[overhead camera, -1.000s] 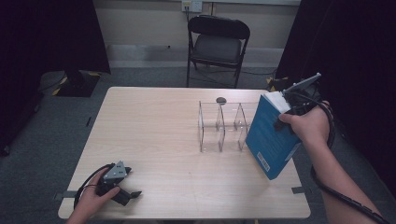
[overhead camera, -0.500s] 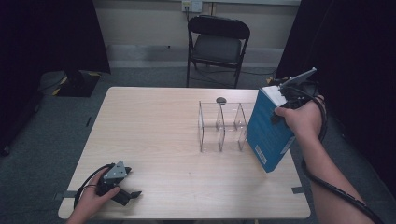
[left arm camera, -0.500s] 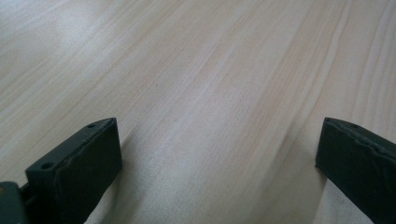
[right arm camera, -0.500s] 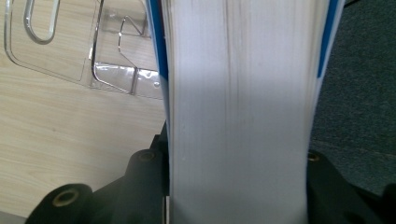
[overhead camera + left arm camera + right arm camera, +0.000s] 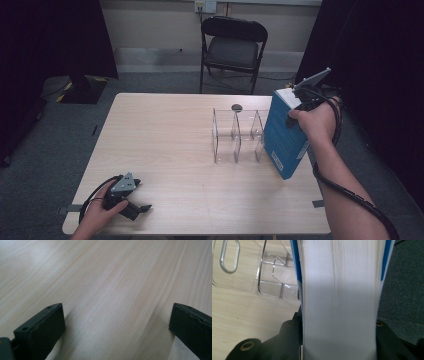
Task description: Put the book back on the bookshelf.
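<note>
I see my left gripper [image 5: 131, 201] lying low on the near left corner of the pale wooden table [image 5: 165, 145], my left hand [image 5: 97, 216] wrapped over its body. In the left gripper view its 2 black jaws stand wide apart over bare wood, released, nothing between them.

Farther off at the right edge, my right forearm rises from the bottom of the high view, and the right hand [image 5: 314, 121] holds the right gripper [image 5: 295, 107] up above the table. Its jaws are clenched on the top of 1 thick blue-covered paperback book [image 5: 284, 135]; the right gripper view shows the white page block [image 5: 339, 290] squeezed between them. The book hangs tilted, its lower corner near the table, just beside the right end of 1 clear acrylic divider rack [image 5: 237, 135] with 3 upright panels I can count. Beyond stands 1 black folding chair [image 5: 232, 47].
</note>
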A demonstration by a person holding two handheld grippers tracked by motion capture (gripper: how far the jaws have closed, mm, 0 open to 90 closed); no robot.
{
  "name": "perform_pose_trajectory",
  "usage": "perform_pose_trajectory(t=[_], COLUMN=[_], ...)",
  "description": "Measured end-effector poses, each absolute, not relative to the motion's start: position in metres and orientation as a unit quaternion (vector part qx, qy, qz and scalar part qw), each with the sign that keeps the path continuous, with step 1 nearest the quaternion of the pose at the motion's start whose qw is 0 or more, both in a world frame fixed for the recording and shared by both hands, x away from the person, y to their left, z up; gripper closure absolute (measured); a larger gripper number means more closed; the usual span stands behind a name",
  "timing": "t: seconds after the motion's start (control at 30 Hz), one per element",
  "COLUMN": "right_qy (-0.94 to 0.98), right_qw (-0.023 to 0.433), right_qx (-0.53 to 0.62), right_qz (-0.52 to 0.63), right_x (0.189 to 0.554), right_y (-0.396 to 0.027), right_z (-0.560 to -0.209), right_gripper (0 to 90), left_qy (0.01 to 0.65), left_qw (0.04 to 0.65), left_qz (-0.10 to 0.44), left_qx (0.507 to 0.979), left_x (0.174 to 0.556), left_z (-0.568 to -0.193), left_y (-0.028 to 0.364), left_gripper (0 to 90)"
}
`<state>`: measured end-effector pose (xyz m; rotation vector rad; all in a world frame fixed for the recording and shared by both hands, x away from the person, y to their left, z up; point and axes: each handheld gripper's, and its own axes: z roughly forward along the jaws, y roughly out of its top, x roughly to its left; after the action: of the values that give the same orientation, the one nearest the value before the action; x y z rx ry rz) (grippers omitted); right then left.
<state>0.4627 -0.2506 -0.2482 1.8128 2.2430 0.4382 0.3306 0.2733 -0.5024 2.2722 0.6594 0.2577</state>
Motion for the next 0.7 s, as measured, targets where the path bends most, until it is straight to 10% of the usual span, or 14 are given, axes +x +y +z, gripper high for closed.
perform_pose_trajectory(t=[0.7], right_qy=[0.762], right_qw=[0.117], right_qx=[0.617], right_qz=[0.159], right_x=[0.485], right_y=[-0.234], right_z=[-0.25], right_gripper=[61.6], left_qy=[0.257], left_qw=[0.372], left_qz=[0.1], left_qx=[0.886], left_x=[0.33], left_z=[-0.502], left_y=[0.273], left_gripper=[0.0])
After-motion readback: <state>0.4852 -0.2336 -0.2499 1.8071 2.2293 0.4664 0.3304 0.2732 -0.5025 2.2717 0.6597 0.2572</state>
